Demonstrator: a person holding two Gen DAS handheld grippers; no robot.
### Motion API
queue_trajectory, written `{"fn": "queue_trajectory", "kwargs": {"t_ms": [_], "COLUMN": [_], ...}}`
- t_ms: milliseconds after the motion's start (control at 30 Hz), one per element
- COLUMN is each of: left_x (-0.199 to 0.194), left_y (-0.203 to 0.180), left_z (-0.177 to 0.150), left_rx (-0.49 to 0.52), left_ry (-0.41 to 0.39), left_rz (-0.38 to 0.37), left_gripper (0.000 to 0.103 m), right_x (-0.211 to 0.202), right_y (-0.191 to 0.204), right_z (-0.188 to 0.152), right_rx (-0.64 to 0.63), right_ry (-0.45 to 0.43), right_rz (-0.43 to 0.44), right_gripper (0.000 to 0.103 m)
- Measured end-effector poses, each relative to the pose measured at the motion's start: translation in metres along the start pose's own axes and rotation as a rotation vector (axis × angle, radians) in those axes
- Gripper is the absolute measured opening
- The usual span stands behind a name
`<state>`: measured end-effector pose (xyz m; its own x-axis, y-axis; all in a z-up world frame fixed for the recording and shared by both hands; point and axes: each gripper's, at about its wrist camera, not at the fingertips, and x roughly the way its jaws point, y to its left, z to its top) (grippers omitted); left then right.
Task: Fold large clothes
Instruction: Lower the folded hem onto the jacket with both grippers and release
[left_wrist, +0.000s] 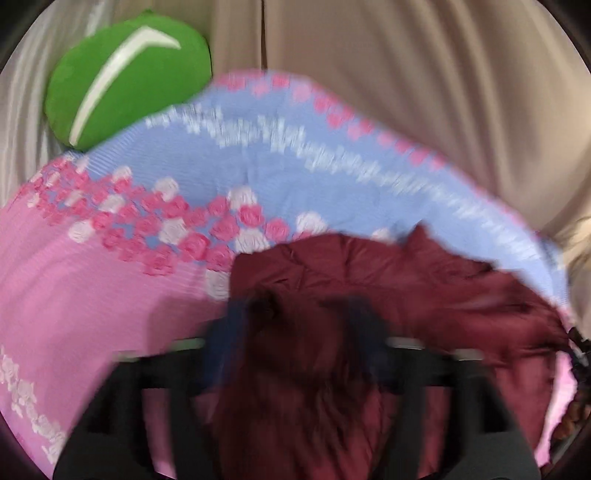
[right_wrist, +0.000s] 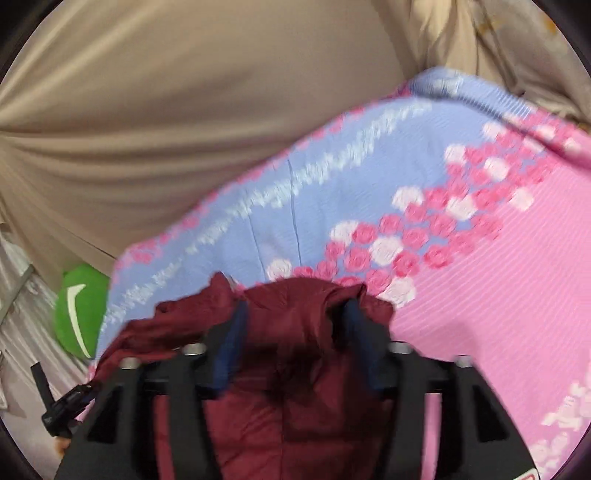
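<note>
A dark red puffy jacket (left_wrist: 388, 288) lies bunched on a pink and blue flowered bedspread (left_wrist: 92, 295). My left gripper (left_wrist: 295, 314) has its blue-padded fingers on either side of a thick fold of the jacket and holds it; the view is blurred by motion. In the right wrist view the same jacket (right_wrist: 295, 369) fills the space between the fingers of my right gripper (right_wrist: 295, 314), which is closed on another bunched fold above the bedspread (right_wrist: 480, 295). The rest of the jacket hangs below both grippers, out of sight.
A green round cushion (left_wrist: 125, 81) with a white stripe sits at the far edge of the bed; it also shows in the right wrist view (right_wrist: 79, 310). Beige curtains (left_wrist: 406, 74) hang behind the bed. A black strap buckle (right_wrist: 62, 406) dangles at lower left.
</note>
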<state>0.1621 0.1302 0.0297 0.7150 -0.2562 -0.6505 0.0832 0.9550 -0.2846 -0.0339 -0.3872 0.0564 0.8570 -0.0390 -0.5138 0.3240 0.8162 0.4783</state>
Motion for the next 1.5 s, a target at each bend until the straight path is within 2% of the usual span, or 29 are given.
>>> {"fn": "queue_trajectory", "kwargs": {"t_ms": [33, 100, 167, 267, 300, 333, 367, 400, 433, 500, 633, 700, 767, 867, 933, 1067, 1100, 1133, 1167, 1200, 1267, 1333, 1433, 1500], "left_x": [-0.018, -0.041, -0.047, -0.036, -0.030, -0.029, -0.025, -0.023, -0.026, -0.039, -0.076, -0.084, -0.077, -0.051, -0.047, -0.074, -0.081, -0.087, -0.093, -0.094, -0.086, -0.069, -0.022, 0.016], "left_y": [0.004, 0.012, 0.020, 0.026, 0.025, 0.024, 0.021, 0.018, 0.015, 0.011, 0.015, 0.017, 0.021, 0.029, 0.034, 0.033, 0.032, 0.030, 0.028, 0.025, 0.016, 0.010, 0.004, 0.010], "left_z": [-0.004, -0.018, -0.037, -0.068, -0.076, -0.081, -0.085, -0.086, -0.085, -0.081, -0.076, -0.082, -0.093, -0.114, -0.120, -0.100, -0.091, -0.082, -0.069, -0.058, -0.034, -0.018, 0.001, 0.006], "left_rx": [0.000, 0.020, 0.012, -0.025, -0.026, -0.026, -0.025, -0.028, -0.027, -0.012, 0.006, 0.020, 0.023, 0.006, -0.013, 0.001, 0.007, 0.010, 0.011, 0.010, 0.020, 0.007, -0.029, -0.074], "left_ry": [-0.020, 0.008, 0.076, 0.193, 0.219, 0.231, 0.252, 0.260, 0.260, 0.233, 0.186, 0.198, 0.241, 0.320, 0.333, 0.245, 0.213, 0.174, 0.121, 0.085, 0.042, 0.036, 0.086, 0.152], "left_rz": [-0.024, -0.067, -0.095, -0.116, -0.118, -0.116, -0.124, -0.128, -0.120, -0.115, -0.113, -0.097, -0.075, -0.039, -0.048, -0.049, -0.060, -0.071, -0.084, -0.090, -0.126, -0.135, -0.146, -0.113], "left_gripper": [0.081, 0.082, 0.082, 0.081, 0.074, 0.058, 0.049, 0.034, 0.017, 0.007, 0.004, 0.004, 0.004, 0.004, 0.006, 0.019, 0.032, 0.050, 0.057, 0.063, 0.070, 0.084, 0.085, 0.082], "right_x": [-0.012, -0.038, -0.050, -0.048, -0.046, -0.040, -0.037, -0.034, -0.034, -0.047, -0.093, -0.105, -0.102, -0.074, -0.062, -0.076, -0.082, -0.086, -0.090, -0.090, -0.084, -0.061, -0.021, 0.007], "right_y": [-0.001, -0.004, -0.015, -0.033, -0.036, -0.037, -0.036, -0.035, -0.033, -0.024, -0.014, -0.012, -0.015, -0.031, -0.041, -0.031, -0.027, -0.022, -0.014, -0.010, -0.001, 0.006, 0.008, 0.009], "right_z": [-0.003, -0.021, -0.045, -0.078, -0.084, -0.090, -0.093, -0.096, -0.097, -0.094, -0.090, -0.095, -0.105, -0.125, -0.135, -0.114, -0.105, -0.095, -0.081, -0.072, -0.051, -0.031, -0.014, -0.009], "right_rx": [-0.023, -0.077, -0.073, -0.003, 0.010, 0.018, 0.019, 0.016, 0.011, -0.003, -0.019, -0.047, -0.079, -0.079, -0.079, -0.098, -0.108, -0.126, -0.154, -0.165, -0.179, -0.191, -0.168, -0.146], "right_ry": [-0.016, -0.006, 0.042, 0.135, 0.150, 0.175, 0.189, 0.202, 0.216, 0.174, 0.080, 0.071, 0.110, 0.213, 0.264, 0.216, 0.187, 0.156, 0.107, 0.079, 0.023, 0.016, 0.055, 0.098], "right_rz": [-0.013, -0.042, -0.049, -0.047, -0.042, -0.034, -0.032, -0.028, -0.016, -0.007, 0.053, 0.035, -0.019, -0.110, -0.138, -0.157, -0.152, -0.156, -0.154, -0.148, -0.129, -0.120, -0.128, -0.154], "right_gripper": [0.069, 0.070, 0.070, 0.070, 0.070, 0.068, 0.061, 0.031, 0.007, 0.005, 0.003, 0.003, 0.003, 0.002, 0.003, 0.011, 0.017, 0.030, 0.040, 0.057, 0.061, 0.067, 0.070, 0.070]}}
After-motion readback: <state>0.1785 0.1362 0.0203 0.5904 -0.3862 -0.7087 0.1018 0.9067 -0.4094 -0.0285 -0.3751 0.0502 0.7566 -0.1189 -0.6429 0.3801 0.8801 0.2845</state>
